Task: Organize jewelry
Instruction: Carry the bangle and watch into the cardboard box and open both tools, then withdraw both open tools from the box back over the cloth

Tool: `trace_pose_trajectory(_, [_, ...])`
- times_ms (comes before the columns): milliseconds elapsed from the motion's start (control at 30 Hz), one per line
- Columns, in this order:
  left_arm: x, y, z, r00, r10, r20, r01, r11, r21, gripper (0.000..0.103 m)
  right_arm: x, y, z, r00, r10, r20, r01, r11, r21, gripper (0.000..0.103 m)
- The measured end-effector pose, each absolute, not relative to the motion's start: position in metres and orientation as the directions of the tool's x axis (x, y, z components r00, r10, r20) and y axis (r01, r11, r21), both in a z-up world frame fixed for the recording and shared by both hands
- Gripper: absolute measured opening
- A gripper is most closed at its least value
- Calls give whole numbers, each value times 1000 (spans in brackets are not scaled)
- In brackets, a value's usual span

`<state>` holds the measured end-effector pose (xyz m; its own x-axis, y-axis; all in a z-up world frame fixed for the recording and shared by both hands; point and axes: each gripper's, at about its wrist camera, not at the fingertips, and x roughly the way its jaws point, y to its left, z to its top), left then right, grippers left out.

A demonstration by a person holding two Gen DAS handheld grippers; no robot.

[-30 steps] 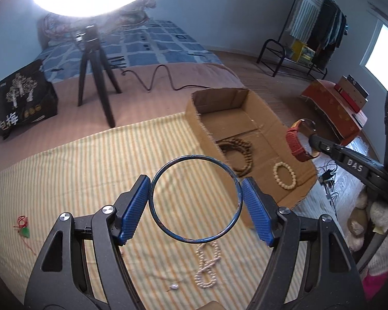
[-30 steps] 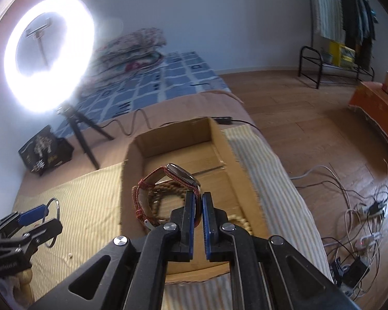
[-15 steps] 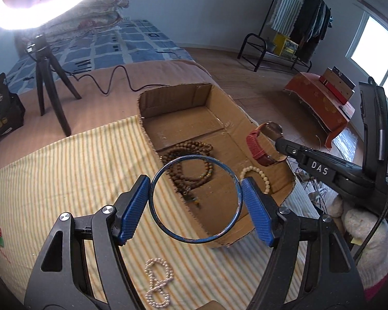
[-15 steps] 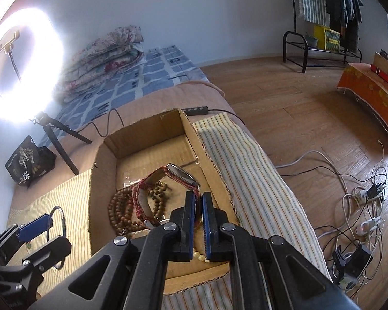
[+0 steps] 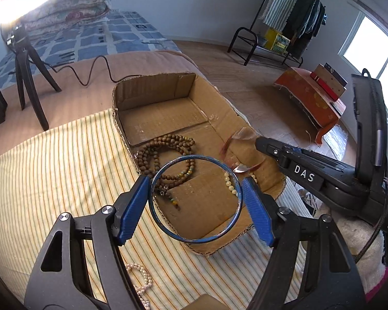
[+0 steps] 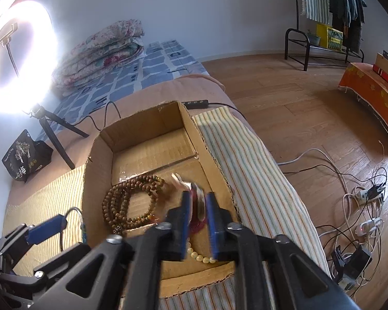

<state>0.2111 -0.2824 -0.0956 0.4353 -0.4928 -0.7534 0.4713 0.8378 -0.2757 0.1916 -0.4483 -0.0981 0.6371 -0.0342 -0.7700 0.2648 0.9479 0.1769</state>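
A: Status on the jewelry sort?

B: Partway. Cardboard box sits on the striped cloth. Already on its floor: brown bead necklace, coiled near the box's left wall, and a pale bead bracelet near the front wall.

A: Left tongs?

B: Left gripper is clamped across a thin blue bangle, pads pressing on opposite sides of the ring. It hangs above the front wall of the box, not inside yet (my read, fisheye makes height hard to judge).

A: Right?

B: Right gripper is over the box, just right of the brown beads. Jaws stand parted with a clear gap. The red-strap watch sits blurred in that gap, so it looks let go and dropping onto the box floor. In the left view it's only a red smear off the gripper tip.

A: So watch counts as done?

B: Close to it. I'd call it released, landing spot near the pale bracelet. Can't confirm it has settled.

A: What's left?

B: Bangle needs lowering past the front wall and letting go. Then a pearl strand lies on the cloth in front of the box, outside it. Anything else on the cloth is out of view.

A: Rough fraction?

B: Two pieces in, one going in, one in hand, at least one lying loose. Past halfway, I'd guess.
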Motion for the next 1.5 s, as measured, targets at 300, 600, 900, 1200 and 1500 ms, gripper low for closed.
trace_pose_trajectory(300, [216,-277,-98,414,-491,-767,444,844,-301,76,186,-449,-88,655,-78,-751,288,945,153,50])
trace_pose_trajectory(600, [211,-265,-87,439,-487,-755,452,846,-283,76,181,-448,-78,664,-90,-743,288,947,143,50])
trace_pose_trajectory(900, [201,-231,-67,504,-452,-736,444,866,-228,76,169,-432,-58,695,-96,-712,254,960,118,68])
trace_pose_trajectory(1200, [201,-167,-48,586,-394,-708,399,901,-171,76,158,-385,-46,732,-46,-680,133,988,77,91])
trace_pose_trajectory(1500, [207,-83,-50,633,-303,-712,308,943,-127,76,152,-322,-51,717,64,-695,-43,998,48,95])
